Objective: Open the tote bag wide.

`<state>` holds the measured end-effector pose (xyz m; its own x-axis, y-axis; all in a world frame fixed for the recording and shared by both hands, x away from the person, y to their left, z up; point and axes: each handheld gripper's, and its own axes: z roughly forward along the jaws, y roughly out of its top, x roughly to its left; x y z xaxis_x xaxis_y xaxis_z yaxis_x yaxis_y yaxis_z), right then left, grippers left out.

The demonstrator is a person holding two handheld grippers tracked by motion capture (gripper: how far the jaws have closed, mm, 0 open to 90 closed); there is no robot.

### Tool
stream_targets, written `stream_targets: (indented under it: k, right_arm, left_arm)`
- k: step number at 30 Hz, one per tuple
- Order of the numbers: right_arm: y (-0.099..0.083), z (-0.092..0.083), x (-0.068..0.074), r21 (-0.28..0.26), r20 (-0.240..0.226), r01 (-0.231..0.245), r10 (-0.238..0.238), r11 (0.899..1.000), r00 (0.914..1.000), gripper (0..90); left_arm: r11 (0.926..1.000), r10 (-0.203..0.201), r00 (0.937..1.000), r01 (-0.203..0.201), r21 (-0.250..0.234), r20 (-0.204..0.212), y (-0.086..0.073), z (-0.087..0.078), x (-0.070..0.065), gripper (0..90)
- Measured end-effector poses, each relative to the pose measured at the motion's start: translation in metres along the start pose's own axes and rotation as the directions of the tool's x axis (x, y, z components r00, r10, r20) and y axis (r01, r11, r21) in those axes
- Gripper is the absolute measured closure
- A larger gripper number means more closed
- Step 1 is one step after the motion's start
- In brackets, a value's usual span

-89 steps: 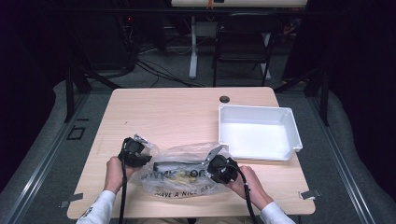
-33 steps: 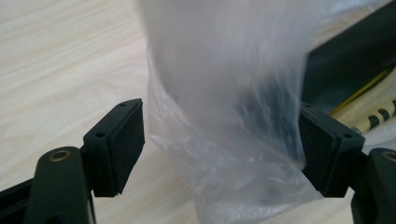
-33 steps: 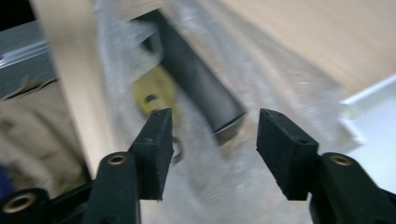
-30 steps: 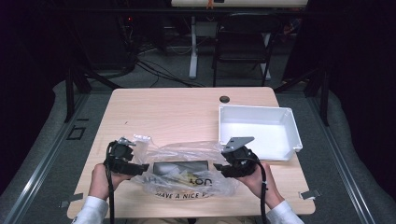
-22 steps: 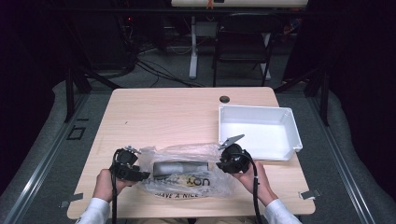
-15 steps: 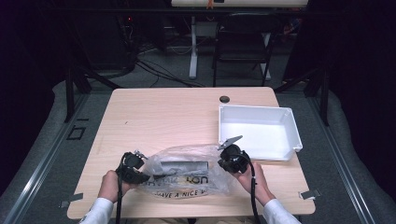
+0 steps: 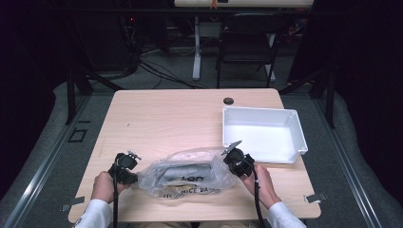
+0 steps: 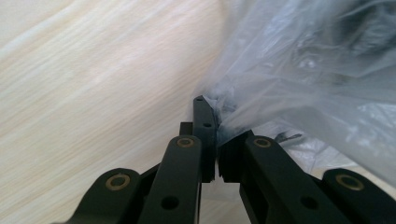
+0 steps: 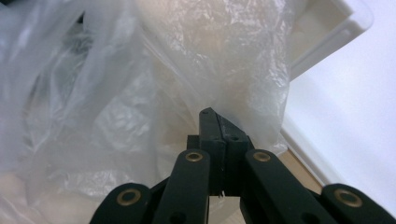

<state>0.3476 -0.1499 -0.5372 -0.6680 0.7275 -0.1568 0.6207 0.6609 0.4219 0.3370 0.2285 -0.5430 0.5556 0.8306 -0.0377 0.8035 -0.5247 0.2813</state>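
High view: I have the crinkled clear plastic bag (image 7: 187, 178) lying near the front edge of the pale wooden surface (image 7: 166, 118), between my two hands. My left tongs (image 7: 134, 179) are clamped on the bag's left end and my right tongs (image 7: 228, 164) on its upper right corner; both have just been closing, and now thin film is pinched flat between each pair of jaws. Through the film I see something dark inside, plus printed lettering along the lower side that I can only partly read. Just beyond the right tongs sits a white rectangular plastic tray (image 7: 294, 128), its near left corner close to that hand; nothing stands between it and the bag. A small dark round spot (image 7: 228, 100) lies on the far part of the surface, well apart from everything. In the left gripper view the film (image 8: 299, 70) bunches into creases at the jaw tips over smooth wood grain (image 8: 93, 84). In the right gripper view the film (image 9: 163, 70) is wrinkled and glossy, with the tray's smooth white rim (image 9: 336, 37) just beside it
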Motion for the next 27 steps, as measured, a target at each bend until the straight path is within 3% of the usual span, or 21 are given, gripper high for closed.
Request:
stream_targets:
  k: [8,11,14,15,22,27]
  right_arm:
    - [0.0,0.003,0.004,0.02,0.016,0.032,-0.032,0.999,0.9994,88.3]
    - [-0.001,-0.002,0.001,0.003,-0.022,0.019,-0.019,1.0,0.9996,76.7]
    - [-0.001,-0.016,-0.002,-0.036,-0.064,0.006,-0.009,0.999,0.9979,69.0]
    - [-0.002,-0.019,-0.002,-0.056,-0.073,0.002,-0.006,0.998,0.9973,68.4]
    - [-0.004,-0.028,-0.004,-0.075,-0.089,-0.008,0.001,0.997,0.9961,63.4]
    - [-0.002,-0.031,-0.003,-0.092,-0.1,-0.009,0.0,0.996,0.995,58.7]
  left_arm:
    - [0.9998,0.001,0.9991,0.0,0.018,-0.043,0.003,0.003,-0.001,85.6]
    - [0.9998,0.004,0.9997,-0.004,0.018,-0.023,0.002,-0.006,-0.001,71.0]
    - [0.9996,0.004,1.0,-0.004,-0.028,-0.003,0.0,-0.021,-0.004,52.9]
    - [0.9989,0.007,1.0,-0.007,-0.047,0.005,0.0,-0.025,-0.005,43.1]
    - [0.9936,0.014,0.9975,-0.006,-0.113,0.07,-0.008,-0.045,-0.003,24.3]
    - [0.9823,0.026,0.9932,-0.005,-0.187,0.114,-0.009,-0.061,-0.005,16.5]
